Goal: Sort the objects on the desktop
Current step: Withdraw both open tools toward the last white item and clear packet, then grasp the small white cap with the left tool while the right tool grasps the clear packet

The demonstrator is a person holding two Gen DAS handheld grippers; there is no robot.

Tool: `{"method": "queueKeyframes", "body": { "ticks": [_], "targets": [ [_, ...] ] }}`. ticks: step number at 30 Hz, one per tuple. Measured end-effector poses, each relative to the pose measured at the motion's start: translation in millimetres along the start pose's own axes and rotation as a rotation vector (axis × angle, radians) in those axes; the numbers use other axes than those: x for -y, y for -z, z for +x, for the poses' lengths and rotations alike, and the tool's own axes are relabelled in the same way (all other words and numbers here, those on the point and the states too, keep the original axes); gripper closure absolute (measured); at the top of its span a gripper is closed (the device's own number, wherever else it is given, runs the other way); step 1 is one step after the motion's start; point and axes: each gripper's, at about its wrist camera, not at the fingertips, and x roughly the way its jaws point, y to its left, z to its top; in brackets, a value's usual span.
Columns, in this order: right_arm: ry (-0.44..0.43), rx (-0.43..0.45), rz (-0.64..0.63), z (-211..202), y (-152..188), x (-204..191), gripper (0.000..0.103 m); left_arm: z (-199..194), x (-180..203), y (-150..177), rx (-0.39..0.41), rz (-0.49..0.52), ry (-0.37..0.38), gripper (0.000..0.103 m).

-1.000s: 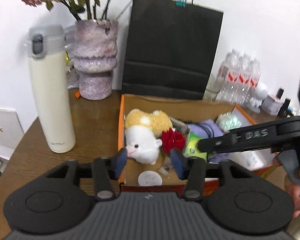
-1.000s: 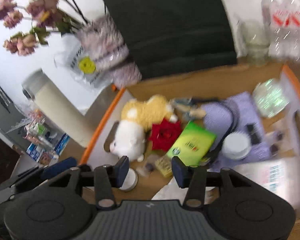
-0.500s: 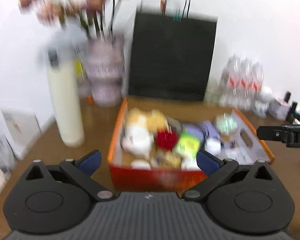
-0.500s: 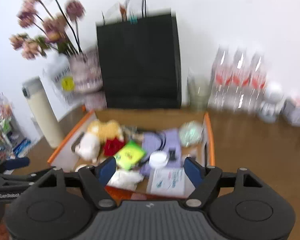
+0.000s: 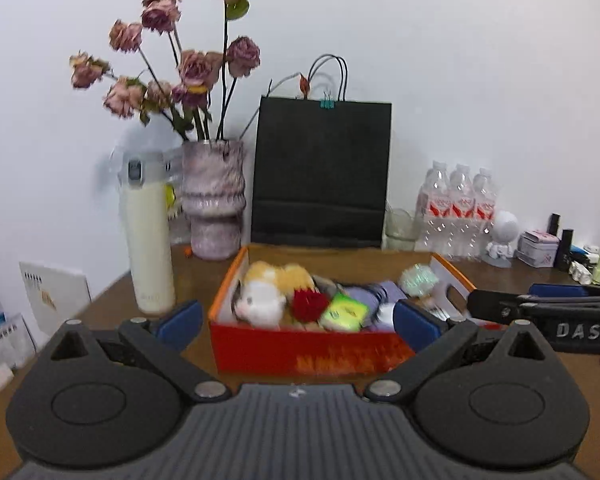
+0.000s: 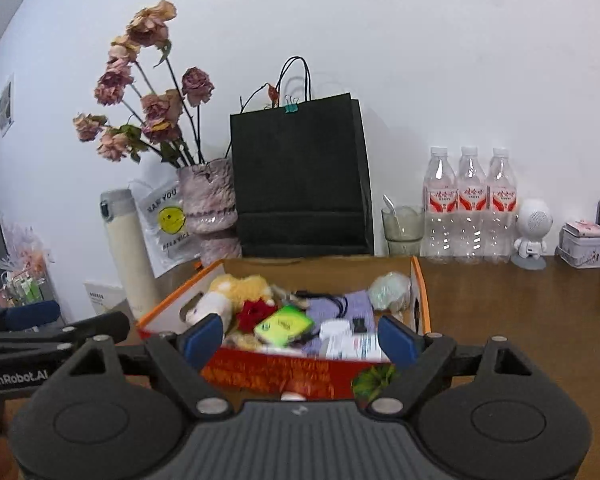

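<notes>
My black left gripper with blue pads (image 5: 298,322) stands spread wide and empty; my matching black right gripper (image 6: 300,338), jaws opening, holds nothing between them.
</notes>
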Motion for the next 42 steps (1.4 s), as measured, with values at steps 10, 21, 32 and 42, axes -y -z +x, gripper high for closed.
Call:
{"method": "queueKeyframes", "body": {
  "ticks": [10, 21, 32, 42],
  "targets": [
    [-0.025, -0.125, -0.016, -44.2, 72.2, 0.5, 0.019, -40.4, 14.7, 68.7, -0.084, 0.051, -0.035, 0.000],
    [0.019, -0.209, -0.074, -101.5, 121.4, 7.5, 0.020, -59.6, 28.0, 103.1, -0.226, 0.112, 0.014, 0.000],
    [0.050, -0.309, 0.073, -14.1, 88.9, 48.4, 0.037, 15.7, 35.5, 71.1, -0.209, 0.075, 0.107, 0.000],
    [0.149, -0.340, 0.066, 53.6, 64.9, 72.5, 0.075, 103.6, 52.5, 51.6, -0.272, 0.029, 0.197, 0.025]
  ]
}}
